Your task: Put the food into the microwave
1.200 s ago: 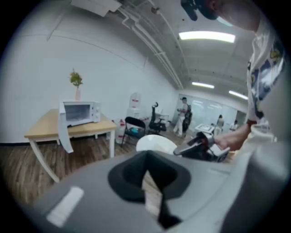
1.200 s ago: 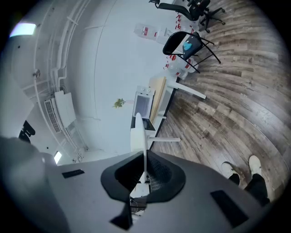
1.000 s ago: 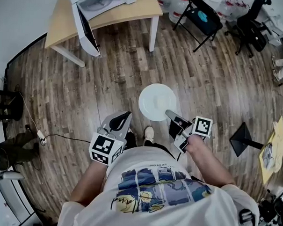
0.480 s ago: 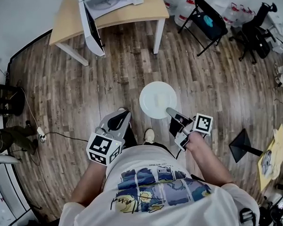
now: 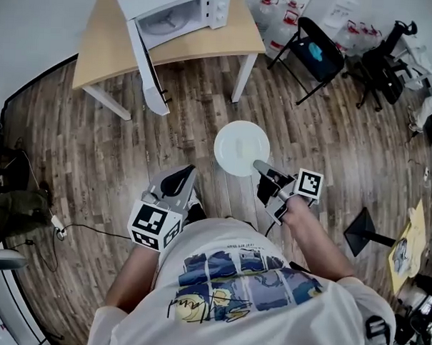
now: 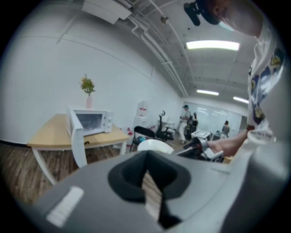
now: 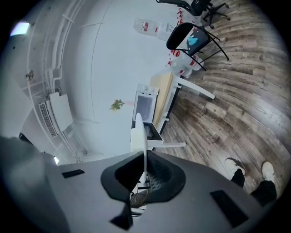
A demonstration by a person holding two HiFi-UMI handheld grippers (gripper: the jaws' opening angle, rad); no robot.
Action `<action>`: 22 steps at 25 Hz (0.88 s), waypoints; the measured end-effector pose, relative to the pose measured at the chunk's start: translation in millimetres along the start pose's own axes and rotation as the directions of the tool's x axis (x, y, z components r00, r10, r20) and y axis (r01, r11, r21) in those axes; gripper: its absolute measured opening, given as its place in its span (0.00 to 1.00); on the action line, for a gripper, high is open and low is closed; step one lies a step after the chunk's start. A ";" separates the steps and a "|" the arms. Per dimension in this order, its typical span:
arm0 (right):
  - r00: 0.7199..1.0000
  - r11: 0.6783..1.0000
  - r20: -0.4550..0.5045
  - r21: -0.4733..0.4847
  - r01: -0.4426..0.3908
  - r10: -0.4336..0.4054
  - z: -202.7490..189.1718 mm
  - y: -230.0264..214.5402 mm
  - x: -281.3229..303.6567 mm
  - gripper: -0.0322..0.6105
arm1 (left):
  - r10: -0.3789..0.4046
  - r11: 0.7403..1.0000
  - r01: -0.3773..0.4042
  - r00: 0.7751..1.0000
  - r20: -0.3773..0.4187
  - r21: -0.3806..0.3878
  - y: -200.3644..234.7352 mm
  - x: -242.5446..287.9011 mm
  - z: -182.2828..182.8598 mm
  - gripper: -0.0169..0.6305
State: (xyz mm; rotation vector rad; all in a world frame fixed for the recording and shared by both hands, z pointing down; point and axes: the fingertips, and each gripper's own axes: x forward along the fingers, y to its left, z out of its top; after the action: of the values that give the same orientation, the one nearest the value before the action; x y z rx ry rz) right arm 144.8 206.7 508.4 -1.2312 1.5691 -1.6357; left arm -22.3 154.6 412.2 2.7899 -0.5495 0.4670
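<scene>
A white round plate (image 5: 241,148) hangs level over the wooden floor, with my right gripper (image 5: 263,167) shut on its near rim. A faint pale patch lies at its middle; what it is cannot be made out. In the right gripper view the plate (image 7: 138,132) shows edge-on between the jaws. The white microwave (image 5: 183,13) stands on a light wooden table (image 5: 100,41) ahead, its door (image 5: 147,69) swung wide open. My left gripper (image 5: 187,174) floats at the lower left, shut and empty. From the left gripper view I see the microwave (image 6: 91,122) and the plate (image 6: 154,145).
A black folding chair (image 5: 311,47) stands right of the table, with water jugs (image 5: 273,10) behind it and an office chair (image 5: 382,54) farther right. A black stand (image 5: 360,228) sits on the floor at right. A cable (image 5: 92,231) lies at left.
The table and microwave have come nearer and further into view. Both grippers travelled forward with the person, and the plate stays gripped.
</scene>
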 end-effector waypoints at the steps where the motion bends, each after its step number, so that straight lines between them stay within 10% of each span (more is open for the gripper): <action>1: 1.000 1.000 0.007 -0.002 0.000 0.000 5.1 4.4 12.0 0.07 | -0.010 1.000 0.010 1.000 0.010 -0.007 11.8 -0.6 7.3 0.04; 22: 0.995 0.998 0.093 0.056 -0.030 0.024 146.3 28.3 232.0 0.07 | 0.140 0.989 -0.136 0.988 0.069 -0.064 195.7 -14.7 49.4 0.04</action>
State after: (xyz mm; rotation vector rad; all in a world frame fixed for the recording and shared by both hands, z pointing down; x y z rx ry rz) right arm 169.6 -67.7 520.3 -1.2324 1.4671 -1.5731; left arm -101.6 -31.2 398.6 2.7323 -0.7644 0.3714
